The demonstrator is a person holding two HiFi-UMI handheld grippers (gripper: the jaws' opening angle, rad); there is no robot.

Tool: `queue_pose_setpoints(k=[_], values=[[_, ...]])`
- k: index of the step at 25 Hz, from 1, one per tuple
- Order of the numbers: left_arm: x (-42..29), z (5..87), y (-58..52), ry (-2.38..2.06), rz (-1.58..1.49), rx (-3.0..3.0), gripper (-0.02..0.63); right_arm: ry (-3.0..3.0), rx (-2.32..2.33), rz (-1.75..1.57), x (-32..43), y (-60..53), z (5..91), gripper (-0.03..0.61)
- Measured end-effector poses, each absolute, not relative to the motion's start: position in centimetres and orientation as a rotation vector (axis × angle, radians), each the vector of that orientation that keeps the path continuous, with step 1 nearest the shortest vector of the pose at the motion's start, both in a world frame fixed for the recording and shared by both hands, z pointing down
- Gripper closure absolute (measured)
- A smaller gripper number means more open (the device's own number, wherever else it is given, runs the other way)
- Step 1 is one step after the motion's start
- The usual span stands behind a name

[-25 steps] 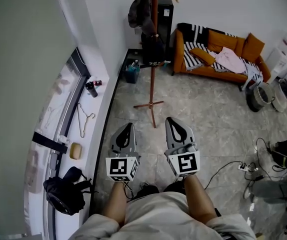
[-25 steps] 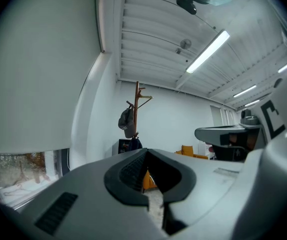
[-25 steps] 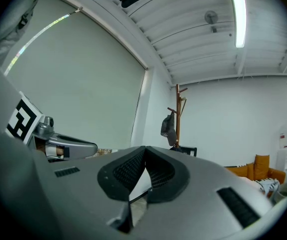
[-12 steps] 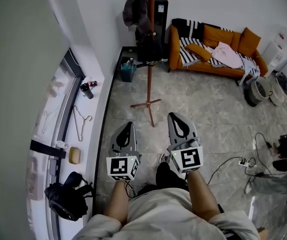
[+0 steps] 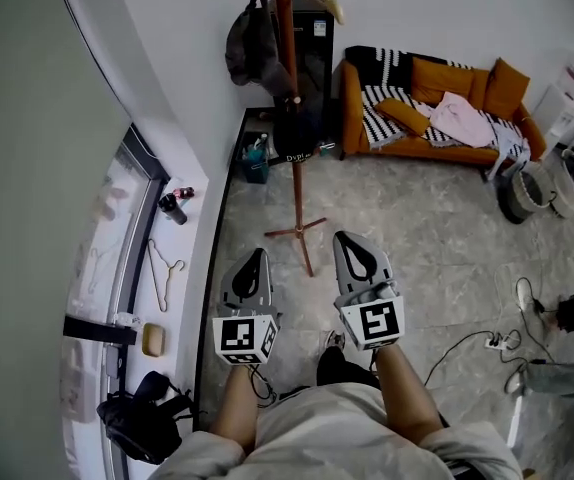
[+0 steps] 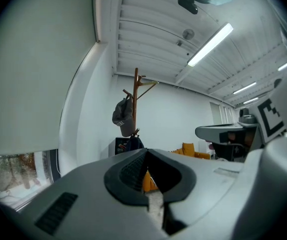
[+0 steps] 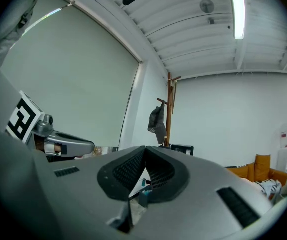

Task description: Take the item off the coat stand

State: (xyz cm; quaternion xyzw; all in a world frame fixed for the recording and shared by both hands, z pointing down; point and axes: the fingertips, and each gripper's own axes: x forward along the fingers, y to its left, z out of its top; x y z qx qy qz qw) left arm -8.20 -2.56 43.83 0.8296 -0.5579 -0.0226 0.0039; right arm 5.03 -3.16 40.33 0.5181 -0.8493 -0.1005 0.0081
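Left gripper (image 5: 256, 253): jaws pressed together with nothing between them; held low in front of the person, tips pointing toward the stand
Right gripper (image 5: 344, 238): jaws pressed together, empty; just to the right of the left gripper, not touching it
Coat stand (image 5: 289, 118): wooden pole, upright on the floor; ahead of both grippers and well apart from them, its foot just beyond the gap between the two tips
Grey cap (image 5: 242, 43): hangs high on the stand's left side; ahead of and above the left gripper, neither gripper touching it
Dark bag (image 5: 297, 133): hangs lower on the same pole, below the cap, ahead of both grippers
Orange sofa (image 5: 437, 118): far ahead and to the right of the right gripper, against the wall, with clothes lying on it
Window ledge (image 5: 127, 298): to the left of the left gripper; a wire hanger (image 5: 167, 258) lies on it, a black backpack (image 5: 142, 418) sits further back, beside the person
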Motion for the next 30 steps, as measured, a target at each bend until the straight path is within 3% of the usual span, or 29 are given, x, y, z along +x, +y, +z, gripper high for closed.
queue_pose_setpoints(k=[12, 30], values=[[-2.8, 42.8, -13.3, -1.801, 0.003, 2.58, 0.606, -2.699, 1.586, -0.286, 11.3, -14.0, 39.5, 0.574], [-1.2, 43.3, -22.7, -1.74, 0.053, 2.632, 0.606, -2.654, 1.566, -0.27, 11.2, -21.8, 40.7, 0.574]])
